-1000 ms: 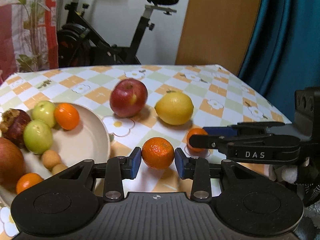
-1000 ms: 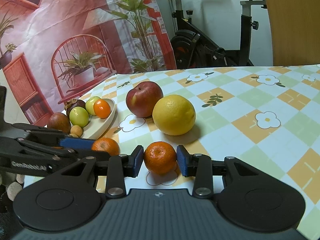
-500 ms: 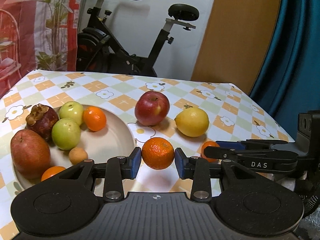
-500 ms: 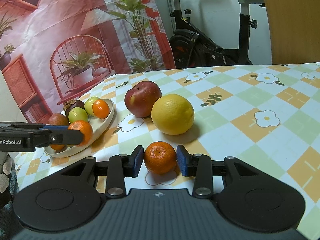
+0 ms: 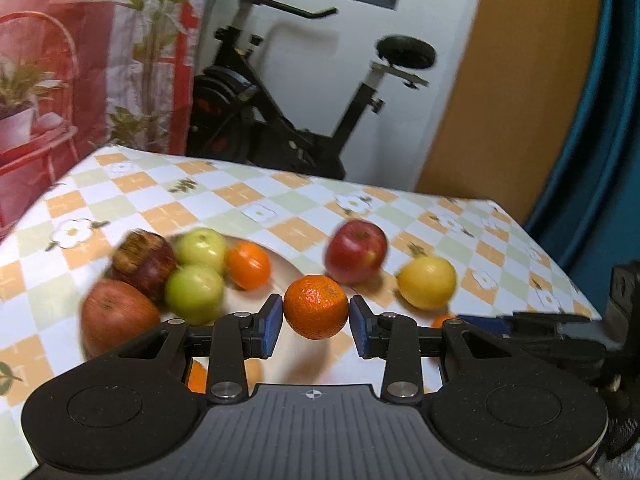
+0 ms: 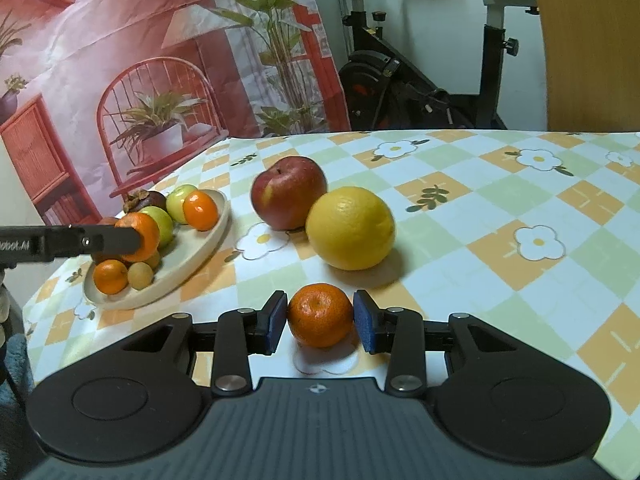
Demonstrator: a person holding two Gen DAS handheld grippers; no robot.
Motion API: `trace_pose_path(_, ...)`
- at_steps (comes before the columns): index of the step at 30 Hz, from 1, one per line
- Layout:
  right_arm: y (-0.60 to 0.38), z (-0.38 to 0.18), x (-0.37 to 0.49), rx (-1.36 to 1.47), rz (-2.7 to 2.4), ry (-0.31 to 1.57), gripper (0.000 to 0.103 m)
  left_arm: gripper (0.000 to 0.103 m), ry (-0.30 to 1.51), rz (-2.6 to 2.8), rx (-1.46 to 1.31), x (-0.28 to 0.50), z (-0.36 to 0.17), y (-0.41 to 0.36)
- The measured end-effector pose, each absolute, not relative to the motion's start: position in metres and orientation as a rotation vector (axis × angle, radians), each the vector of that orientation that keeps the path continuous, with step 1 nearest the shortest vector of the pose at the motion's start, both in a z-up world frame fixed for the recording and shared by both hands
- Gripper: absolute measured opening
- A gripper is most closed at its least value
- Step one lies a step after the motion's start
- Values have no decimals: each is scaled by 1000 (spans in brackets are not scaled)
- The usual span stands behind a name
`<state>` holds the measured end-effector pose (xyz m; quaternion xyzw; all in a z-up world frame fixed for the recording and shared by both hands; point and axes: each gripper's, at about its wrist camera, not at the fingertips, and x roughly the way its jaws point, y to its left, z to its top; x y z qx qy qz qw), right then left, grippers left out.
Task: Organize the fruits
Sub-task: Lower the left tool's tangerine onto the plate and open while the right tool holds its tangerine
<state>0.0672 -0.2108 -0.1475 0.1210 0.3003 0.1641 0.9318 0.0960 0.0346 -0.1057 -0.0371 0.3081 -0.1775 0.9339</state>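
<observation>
Checkered tablecloth (image 6: 500,208) carries a plate (image 6: 200,252) of mixed fruit near its left edge. Only the right wrist view shows the left gripper (image 5: 316,320) pinching a mandarin (image 5: 316,306) above that plate; the right gripper (image 6: 320,322) pinches a tangerine (image 6: 320,314) on the cloth.

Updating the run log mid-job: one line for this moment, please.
left hand-held gripper: mandarin gripped, over plate | right hand-held gripper: tabletop mandarin gripped

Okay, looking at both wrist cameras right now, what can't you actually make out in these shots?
- Left wrist view: the plate and its fruit are motion-blurred; the left gripper body hides its near rim.
- Left wrist view: the right gripper is blurred; only a sliver of its tangerine shows.
- Right wrist view: the left gripper's finger covers part of its tangerine and the fruit behind.
- Right wrist view: whether the held tangerine touches the tablecloth.
</observation>
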Motion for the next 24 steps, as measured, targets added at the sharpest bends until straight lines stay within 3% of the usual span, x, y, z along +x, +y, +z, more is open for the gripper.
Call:
trace_pose_path(11, -147, -123, 102, 158, 494, 560, 39, 38, 654, -302, -86, 134, -90, 56)
trace_pose_path(24, -83, -130, 126, 14, 602, 573, 39, 38, 750, -384, 2, 154, -110, 33)
